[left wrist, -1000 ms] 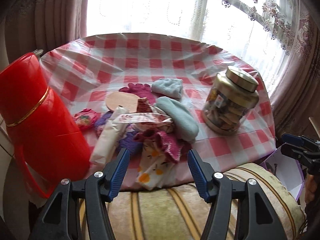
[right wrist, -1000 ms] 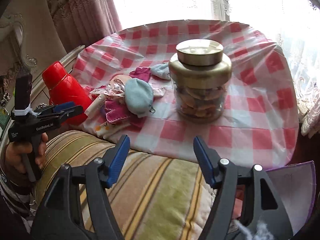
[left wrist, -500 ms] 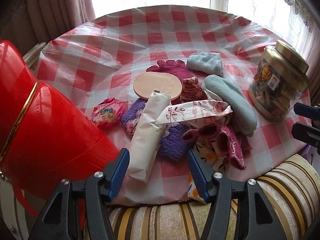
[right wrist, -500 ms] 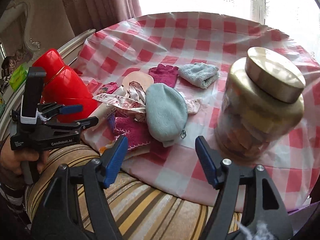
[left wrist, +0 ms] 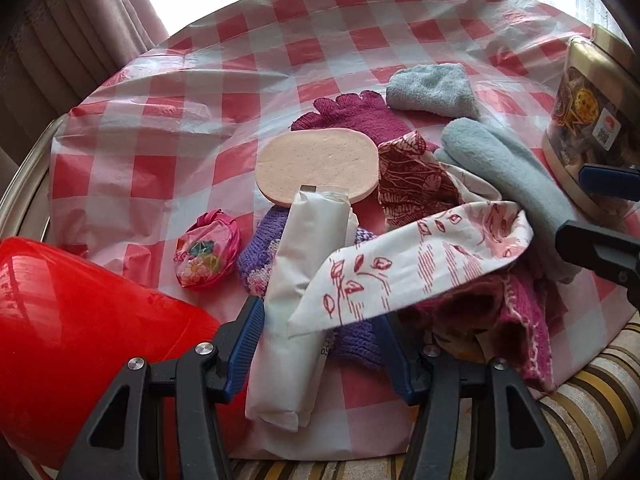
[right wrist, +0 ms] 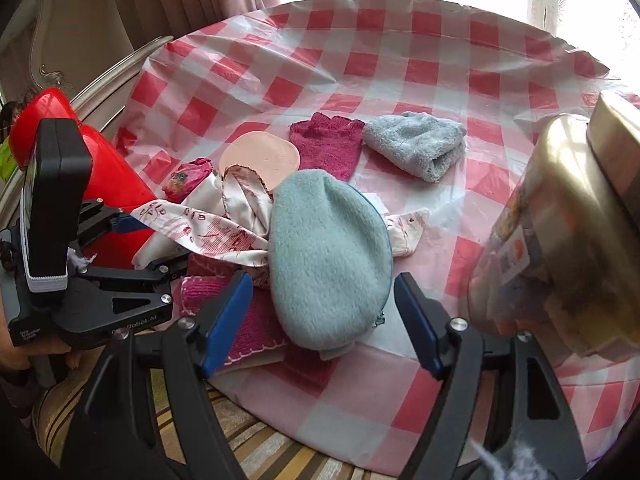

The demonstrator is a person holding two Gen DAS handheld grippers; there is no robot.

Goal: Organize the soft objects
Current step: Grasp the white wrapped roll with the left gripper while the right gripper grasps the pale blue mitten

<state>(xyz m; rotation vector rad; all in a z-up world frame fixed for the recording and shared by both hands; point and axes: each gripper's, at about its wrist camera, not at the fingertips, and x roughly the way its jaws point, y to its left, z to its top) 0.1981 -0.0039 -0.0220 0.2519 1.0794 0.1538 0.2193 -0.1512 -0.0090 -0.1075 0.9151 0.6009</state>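
Red-checked tablecloth (left wrist: 168, 128), pale-blue pouch (right wrist: 328, 260), purple knit (left wrist: 260, 252), red flask (left wrist: 80, 340).

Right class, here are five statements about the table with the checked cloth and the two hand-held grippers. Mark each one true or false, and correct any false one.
1. The peach oval sponge lies on the cloth beside the magenta glove. True.
2. The white wrapped roll stands upright. False: it lies flat, one end on the sponge.
3. The right hand-held gripper has the pale blue pouch between its open fingers. True.
4. The gold-lidded jar lies on its side. False: it stands upright.
5. The left hand-held gripper is lifting the floral ribbon. False: its jaws are closing around the roll, and the ribbon lies draped over the pile.
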